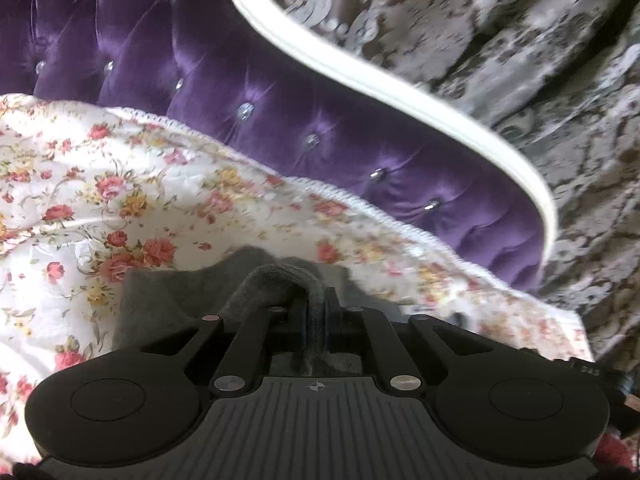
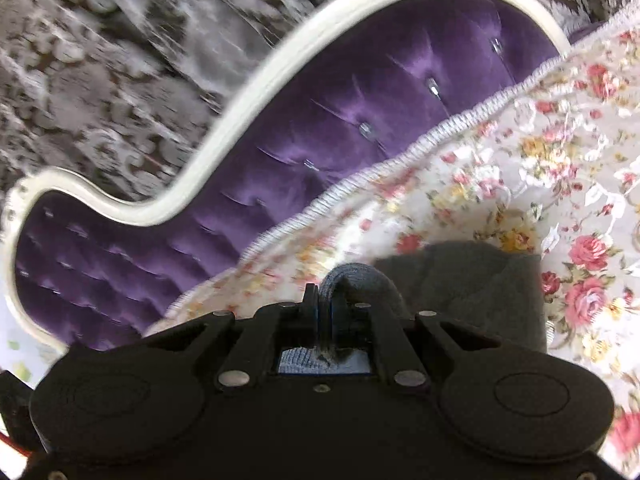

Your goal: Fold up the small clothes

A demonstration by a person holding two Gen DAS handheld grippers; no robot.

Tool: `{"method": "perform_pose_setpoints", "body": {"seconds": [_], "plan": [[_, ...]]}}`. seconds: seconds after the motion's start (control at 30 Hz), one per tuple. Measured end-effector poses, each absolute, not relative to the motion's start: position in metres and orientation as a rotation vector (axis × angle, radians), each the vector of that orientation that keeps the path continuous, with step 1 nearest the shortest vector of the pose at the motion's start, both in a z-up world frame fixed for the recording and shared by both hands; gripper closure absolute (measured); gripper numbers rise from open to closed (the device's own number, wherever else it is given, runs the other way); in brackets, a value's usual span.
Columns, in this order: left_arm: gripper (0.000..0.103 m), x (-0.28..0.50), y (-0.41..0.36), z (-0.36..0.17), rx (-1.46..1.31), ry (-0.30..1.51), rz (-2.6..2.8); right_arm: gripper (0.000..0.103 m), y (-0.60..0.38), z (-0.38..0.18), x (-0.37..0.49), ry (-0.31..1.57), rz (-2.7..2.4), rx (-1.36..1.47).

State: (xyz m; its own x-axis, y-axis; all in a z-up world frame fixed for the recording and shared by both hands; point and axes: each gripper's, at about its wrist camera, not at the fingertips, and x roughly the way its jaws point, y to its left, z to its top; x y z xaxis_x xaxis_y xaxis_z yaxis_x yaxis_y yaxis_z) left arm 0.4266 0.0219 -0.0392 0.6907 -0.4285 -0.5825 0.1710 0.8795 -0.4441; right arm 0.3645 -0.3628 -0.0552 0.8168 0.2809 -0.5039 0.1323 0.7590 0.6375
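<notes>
Left gripper (image 1: 316, 312) clenched on a fold of the grey garment (image 1: 168, 296); right gripper (image 2: 325, 312) likewise grasping the grey garment (image 2: 480, 280). Floral bedspread (image 1: 120, 184) beneath; purple headboard (image 1: 240, 76) upper frame.

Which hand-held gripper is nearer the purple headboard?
Cannot tell. Left hand-held gripper and right hand-held gripper both pinch the grey cloth, similarly short of the purple headboard.
</notes>
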Motion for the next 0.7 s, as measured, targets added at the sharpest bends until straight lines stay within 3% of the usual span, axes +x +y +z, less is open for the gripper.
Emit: {"method": "perform_pose_setpoints", "body": {"seconds": [0.07, 0.1, 0.13, 0.2, 0.23, 0.27, 0.33, 0.5, 0.7], "plan": [[0.091, 0.435, 0.023, -0.048, -0.376, 0.745, -0.313, 0.09, -0.361, -0.062, 0.372, 0.646, 0.07, 0.704], [0.084, 0.44, 0.026, -0.052, -0.396, 0.751, -0.307, 0.089, -0.361, -0.065, 0.375, 0.656, 0.059, 0.704], [0.069, 0.444, 0.03, -0.055, -0.431, 0.759, -0.308, 0.085, -0.362, -0.068, 0.376, 0.659, 0.049, 0.712], [0.054, 0.449, 0.036, -0.056, -0.481, 0.76, -0.295, 0.082, -0.366, -0.071, 0.379, 0.655, 0.032, 0.731], [0.052, 0.451, 0.038, -0.052, -0.484, 0.745, -0.281, 0.076, -0.37, -0.072, 0.379, 0.65, 0.021, 0.745], [0.052, 0.45, 0.039, -0.047, -0.47, 0.726, -0.274, 0.06, -0.374, -0.071, 0.378, 0.638, 0.015, 0.761], [0.047, 0.445, 0.039, -0.034, -0.423, 0.696, -0.282, 0.045, -0.381, -0.065, 0.377, 0.608, -0.005, 0.778], [0.041, 0.409, 0.028, -0.01, -0.226, 0.675, -0.336, 0.045, -0.374, -0.039, 0.358, 0.559, 0.038, 0.684], [0.041, 0.356, 0.001, -0.035, 0.055, 0.687, -0.385, 0.045, -0.309, -0.024, 0.331, 0.62, 0.124, 0.353]]}}
